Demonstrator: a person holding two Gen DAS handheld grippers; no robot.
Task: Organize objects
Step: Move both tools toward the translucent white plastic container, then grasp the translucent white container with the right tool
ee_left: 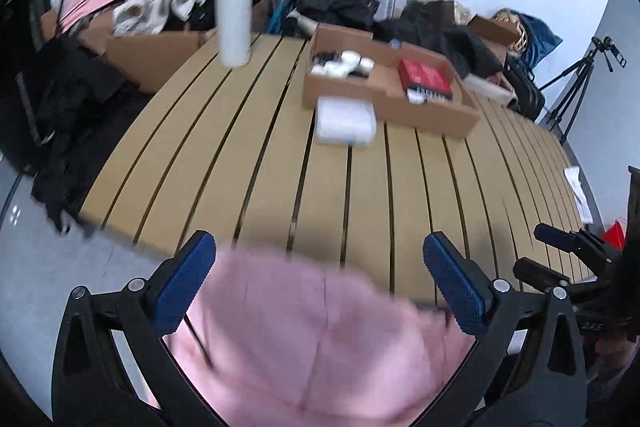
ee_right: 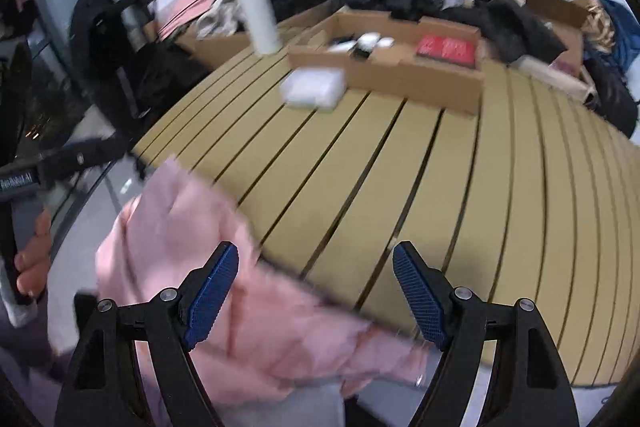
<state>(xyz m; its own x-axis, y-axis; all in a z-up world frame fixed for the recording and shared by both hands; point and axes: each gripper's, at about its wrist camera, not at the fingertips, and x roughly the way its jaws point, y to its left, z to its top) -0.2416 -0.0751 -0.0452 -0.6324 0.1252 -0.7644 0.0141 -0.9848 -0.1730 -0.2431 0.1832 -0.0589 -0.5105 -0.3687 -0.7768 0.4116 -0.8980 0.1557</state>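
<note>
— Since both the left gripper (ee_left: 320, 279) and right gripper (ee_right: 316, 295) stand apart, the pink garment (ee_left: 320, 339) lies unheld over the table (ee_left: 400, 187) edge.
— If we wait, we think it slides off.

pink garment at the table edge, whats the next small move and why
Probably close the left gripper on the pink garment: its jaws stand wide open with the cloth bunched between them, pads not pressing. The cloth hangs over the slatted table edge, and the right gripper is also open, so nothing holds it.
</note>
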